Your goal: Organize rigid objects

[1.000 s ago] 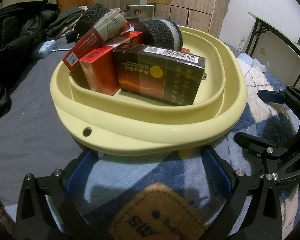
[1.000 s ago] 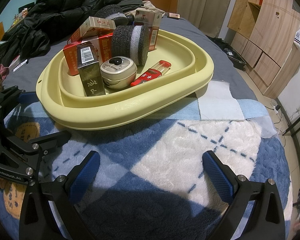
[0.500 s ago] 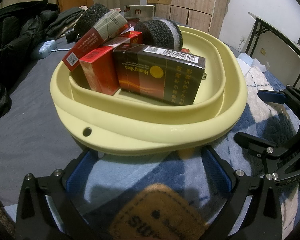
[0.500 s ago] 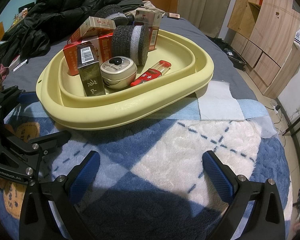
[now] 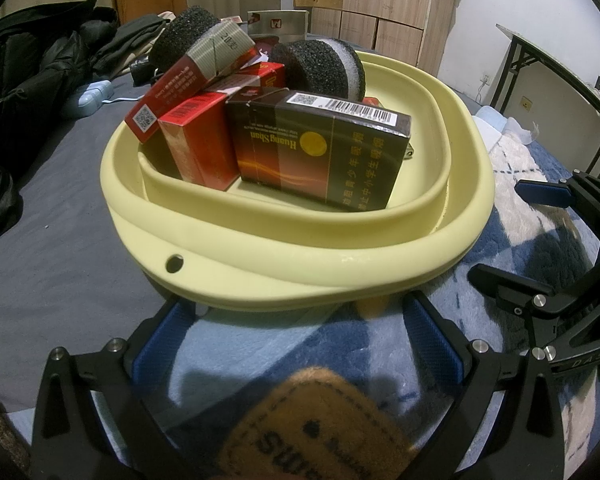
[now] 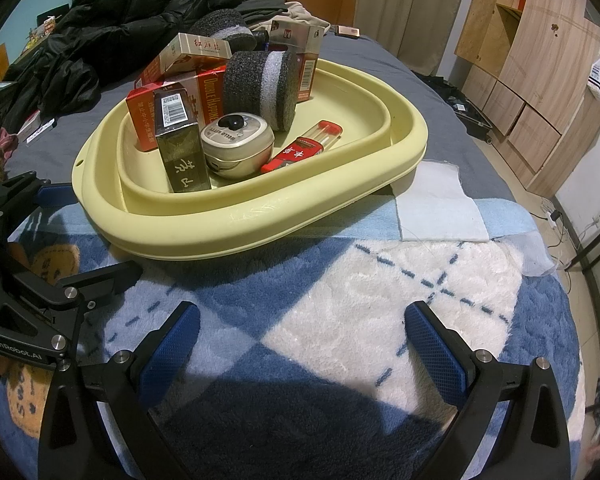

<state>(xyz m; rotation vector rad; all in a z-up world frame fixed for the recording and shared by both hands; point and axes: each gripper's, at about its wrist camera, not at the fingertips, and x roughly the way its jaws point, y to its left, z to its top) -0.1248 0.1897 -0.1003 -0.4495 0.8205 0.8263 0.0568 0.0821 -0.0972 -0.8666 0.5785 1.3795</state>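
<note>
Right wrist view: both the left gripper [image 6: 80, 236] and right gripper [image 6: 302, 338] spread empty before the pale yellow plastic basin [image 6: 260, 216], likely choosing a first pick

In my yellow basin [image 6: 260, 216] I count five cigarette packs: one dark brown [image 5: 320, 152], two red [image 5: 196, 140] [image 6: 168, 116], one red-and-cream [image 6: 196, 50], one pale at the back [image 6: 296, 52]. There are two black sponges [image 6: 260, 88] [image 6: 224, 30], one round tin [image 6: 236, 144] and one red tube [image 6: 304, 150].
</note>
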